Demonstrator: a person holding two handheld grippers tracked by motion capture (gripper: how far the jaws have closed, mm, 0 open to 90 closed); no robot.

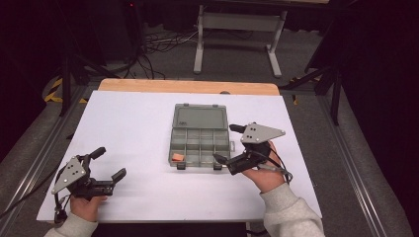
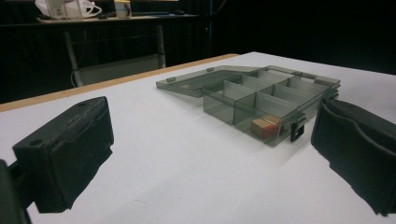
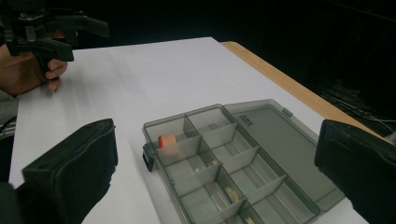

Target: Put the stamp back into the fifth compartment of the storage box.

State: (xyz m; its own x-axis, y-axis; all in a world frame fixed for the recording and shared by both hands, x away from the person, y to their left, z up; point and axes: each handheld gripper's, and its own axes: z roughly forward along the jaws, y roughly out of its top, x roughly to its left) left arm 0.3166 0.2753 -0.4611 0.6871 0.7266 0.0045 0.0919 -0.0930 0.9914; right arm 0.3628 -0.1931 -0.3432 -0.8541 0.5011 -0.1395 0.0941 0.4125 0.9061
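Compartment box of smoky grey translucent plastic point(image 1: 200, 138) is the item under inspection; its hinged lid point(image 1: 201, 117) lies folded flat open on the far side. My right gripper point(image 1: 235, 143) hovers just beside the box's right edge near the front corner, jaws spread wide with nothing between them. My left gripper point(image 1: 109, 163) sits low and well apart to the left, near the table's front edge, jaws likewise wide and empty.

Contents noted: a small orange and cream block point(image 3: 167, 141) in the front-left compartment, behind the black front latch point(image 3: 148, 157). The right gripper view also shows pale small pieces in compartments further along; I cannot tell what they are.

Orientation: box and open lid together run their long axis away from me, front latches toward my edge, lid toward the wooden far strip point(image 1: 188, 87) of the white table top point(image 1: 128, 133). The tray's own rows run left to right.

Judgement on the step in hand: I appear to be approaching the box to work on it, whether closing the lid or picking from a cell. To do it well, I should bring the right jaws in square to the box wall, steady the front edge with the left gripper so the light tray does not skid, and avoid tipping the loose contents.
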